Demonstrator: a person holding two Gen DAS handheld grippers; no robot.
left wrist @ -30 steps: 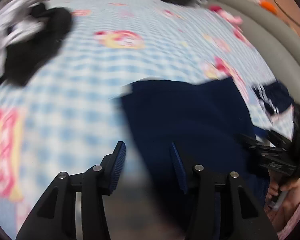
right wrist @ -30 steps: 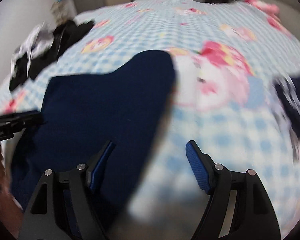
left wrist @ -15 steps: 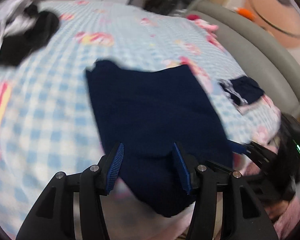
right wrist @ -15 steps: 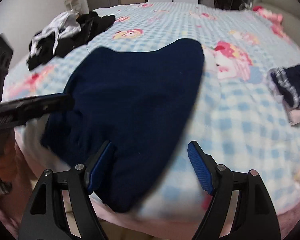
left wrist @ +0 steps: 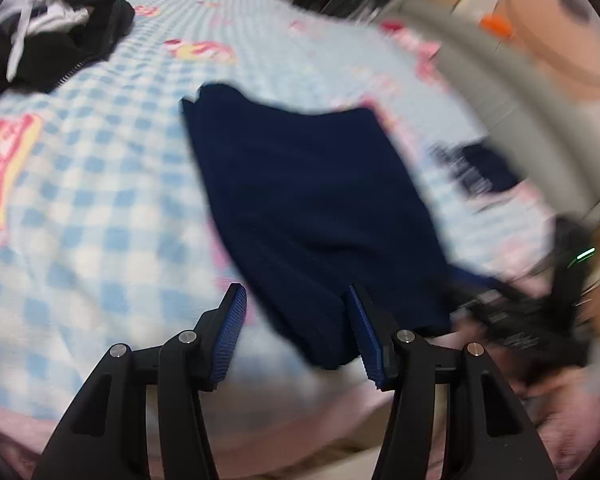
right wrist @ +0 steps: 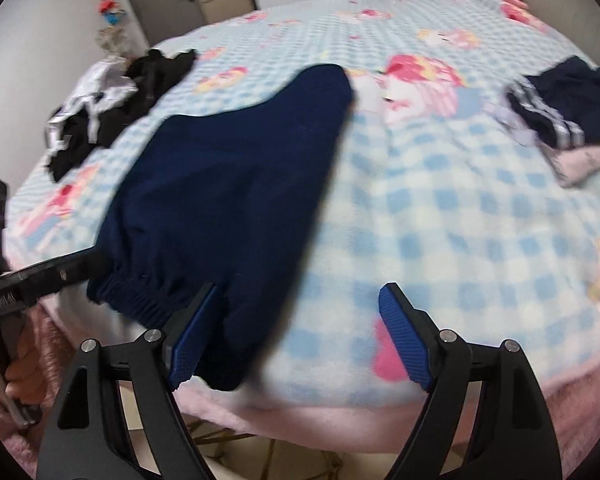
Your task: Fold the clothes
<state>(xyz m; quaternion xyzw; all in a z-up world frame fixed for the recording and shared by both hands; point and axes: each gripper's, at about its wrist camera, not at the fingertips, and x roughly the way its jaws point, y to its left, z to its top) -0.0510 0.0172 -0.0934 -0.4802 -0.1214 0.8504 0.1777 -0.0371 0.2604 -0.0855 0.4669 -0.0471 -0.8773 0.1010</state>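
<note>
A navy garment (left wrist: pixel 300 184) with an elastic waistband (right wrist: pixel 140 296) lies flat on the blue checked blanket (left wrist: pixel 100 200). Its near end reaches the bed's front edge. My left gripper (left wrist: pixel 296 312) hovers over that near end with its jaws opening; the cloth lies between the pads, which do not press on it. My right gripper (right wrist: pixel 300 320) hangs over the garment's right side, jaws opening too, its left pad (right wrist: pixel 192 340) beside the cloth. Each gripper also shows blurred in the other's view: the right gripper (left wrist: pixel 520 320) and the left gripper (right wrist: pixel 40 280).
A heap of black and white clothes (right wrist: pixel 112 112) lies at the far left of the bed. A folded navy piece with white stripes (right wrist: pixel 560 108) sits on a pale cloth at the right. A grey padded edge (left wrist: pixel 500 80) borders the bed. A pink blanket edge (right wrist: pixel 340 412) hangs over the front.
Both grippers drew back toward the bed's front edge and their jaws widened. The navy garment went from lifted and moving to lying spread on the blanket.
</note>
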